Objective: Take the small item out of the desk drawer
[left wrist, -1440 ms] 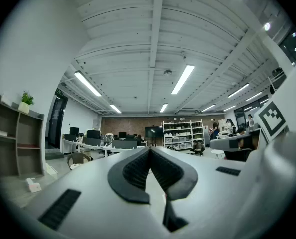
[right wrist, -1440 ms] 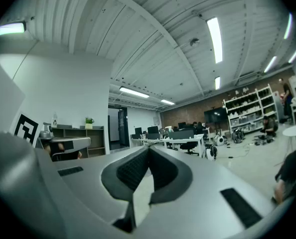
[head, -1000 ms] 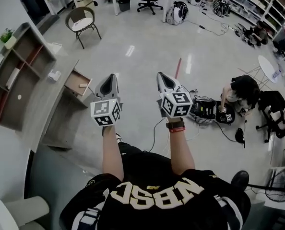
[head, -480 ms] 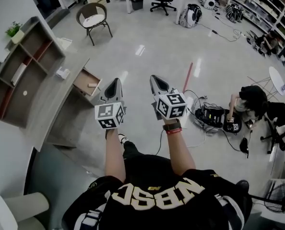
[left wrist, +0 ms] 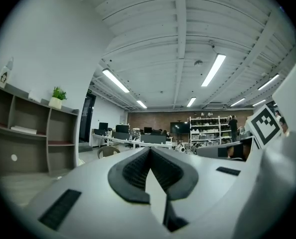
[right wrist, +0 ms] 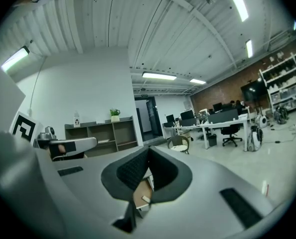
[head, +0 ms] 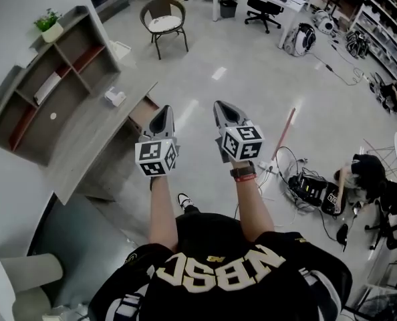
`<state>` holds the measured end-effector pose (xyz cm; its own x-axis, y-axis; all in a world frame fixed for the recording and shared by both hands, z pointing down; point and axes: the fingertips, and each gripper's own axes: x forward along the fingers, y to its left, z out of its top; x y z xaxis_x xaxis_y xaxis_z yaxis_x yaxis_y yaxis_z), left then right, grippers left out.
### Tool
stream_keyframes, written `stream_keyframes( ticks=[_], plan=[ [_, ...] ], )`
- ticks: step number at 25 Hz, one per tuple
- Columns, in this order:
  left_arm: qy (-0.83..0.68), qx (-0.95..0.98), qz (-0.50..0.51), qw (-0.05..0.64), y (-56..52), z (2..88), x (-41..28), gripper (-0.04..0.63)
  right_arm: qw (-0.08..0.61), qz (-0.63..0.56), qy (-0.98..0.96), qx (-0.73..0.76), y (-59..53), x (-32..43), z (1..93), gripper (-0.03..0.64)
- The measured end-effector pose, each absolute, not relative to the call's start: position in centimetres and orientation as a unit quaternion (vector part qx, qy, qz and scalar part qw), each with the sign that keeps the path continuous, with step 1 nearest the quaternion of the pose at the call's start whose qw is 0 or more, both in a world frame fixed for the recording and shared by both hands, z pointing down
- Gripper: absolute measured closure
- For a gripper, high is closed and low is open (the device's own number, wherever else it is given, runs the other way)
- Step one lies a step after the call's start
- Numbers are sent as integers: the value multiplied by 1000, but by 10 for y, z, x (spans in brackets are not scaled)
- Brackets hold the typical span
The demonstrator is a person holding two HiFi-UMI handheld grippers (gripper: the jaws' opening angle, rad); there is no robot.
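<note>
Plainly, the open drawer (right wrist: 141, 190) holds one small pale item (right wrist: 146, 199).

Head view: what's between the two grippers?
Only bare floor shows in the gap between the left gripper and the right gripper, seen in the head view.

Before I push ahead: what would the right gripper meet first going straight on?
Nothing near: the right gripper, shut, points across open floor toward the chair, likely first in line. The open drawer sits below that line, though depth is unclear.
</note>
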<state>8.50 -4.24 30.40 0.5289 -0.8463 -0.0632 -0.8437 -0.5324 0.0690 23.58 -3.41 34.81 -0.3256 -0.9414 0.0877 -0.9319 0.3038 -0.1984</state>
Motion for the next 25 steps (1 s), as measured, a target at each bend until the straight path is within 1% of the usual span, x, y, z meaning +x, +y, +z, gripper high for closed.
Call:
stream_keyframes(
  ticks=[8,15,18,25],
  plan=[
    [-535,843,-50,2,-119,296,0,580,6,-88,854,-514,-134,125,338,609],
    [-571,819,-53,22,-160,321,-81,580,-13,-80,884,-460,-182,27,351,609],
    [-577,814,-46,37,-172,339,-100,580,-33,-94,891,-443,-196,2,371,609],
    [-594,800,-34,78,-189,386,-127,580,-72,-131,898,-415,-220,-30,422,607]
  ],
)
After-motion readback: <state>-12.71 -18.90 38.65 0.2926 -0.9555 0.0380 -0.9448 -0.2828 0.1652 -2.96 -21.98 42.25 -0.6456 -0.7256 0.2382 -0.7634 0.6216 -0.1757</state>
